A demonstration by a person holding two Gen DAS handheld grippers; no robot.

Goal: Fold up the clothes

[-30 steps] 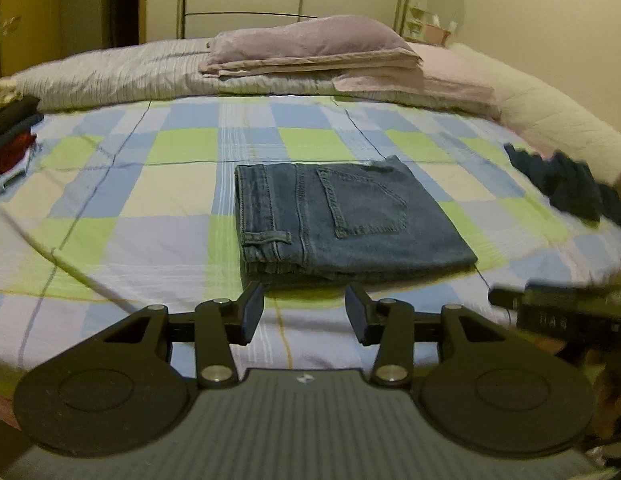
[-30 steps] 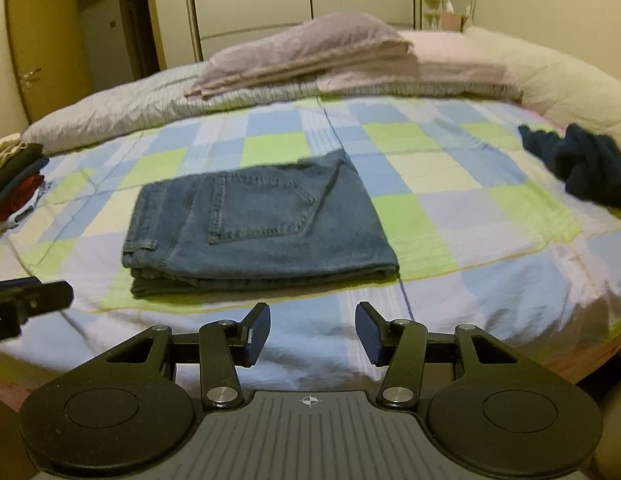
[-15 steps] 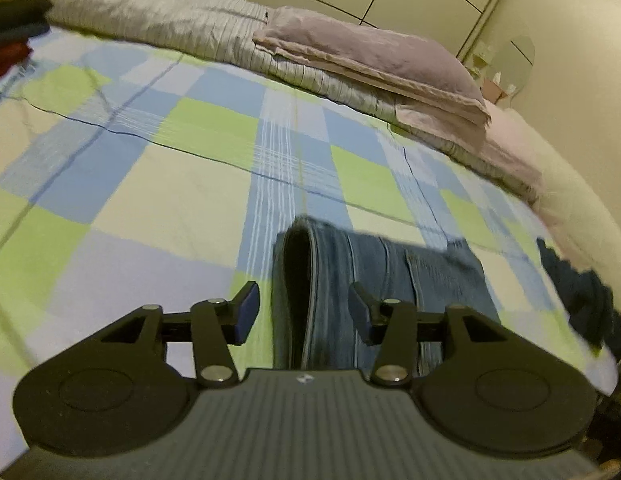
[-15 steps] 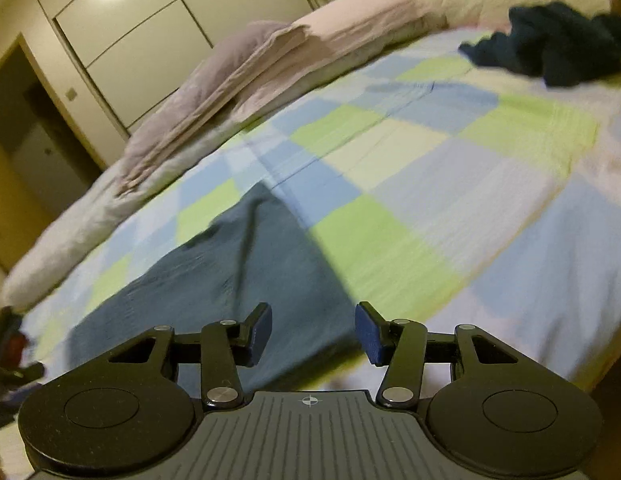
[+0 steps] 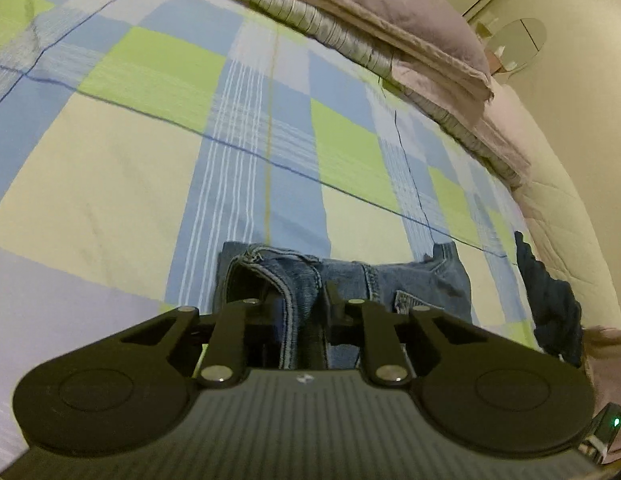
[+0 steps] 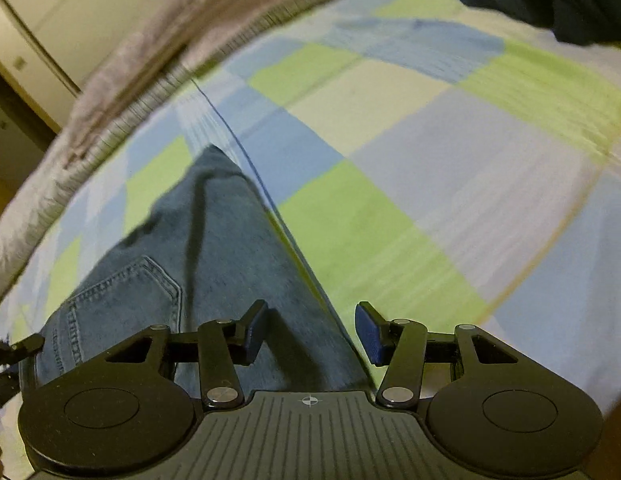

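The folded jeans (image 5: 350, 280) lie on the bed's checked cover (image 5: 142, 152) of blue, green and cream squares, near its front edge. At their left end, the waistband end, the left gripper (image 5: 300, 304) sits low against the denim — its jaws are drawn close together with the stitched waistband edge pinched between them, the fabric running down out of sight behind the gripper body. Beyond it the cover stretches back to a striped duvet roll (image 5: 330, 32) and a mauve pillow (image 5: 390, 12) stacked at the head of the bed. An oval mirror (image 5: 518, 40) hangs on the wall further right, and a dark navy garment (image 5: 550, 300) lies crumpled on the cover to the right of the jeans, apart from them.

In the right wrist view the jeans (image 6: 214, 248) run away from the camera, back pocket up, and taper toward the pillows. The right gripper (image 6: 310, 332) rests at the jeans' right-hand folded edge with its jaws spread apart — the left finger sits over the denim and the right finger over a green square of the cover, with nothing clamped between them. The picture is blurred toward the right, where the navy garment (image 6: 570, 4) shows as a dark heap in the upper corner. Pale wardrobe doors (image 6: 70, 12) stand at the far left.
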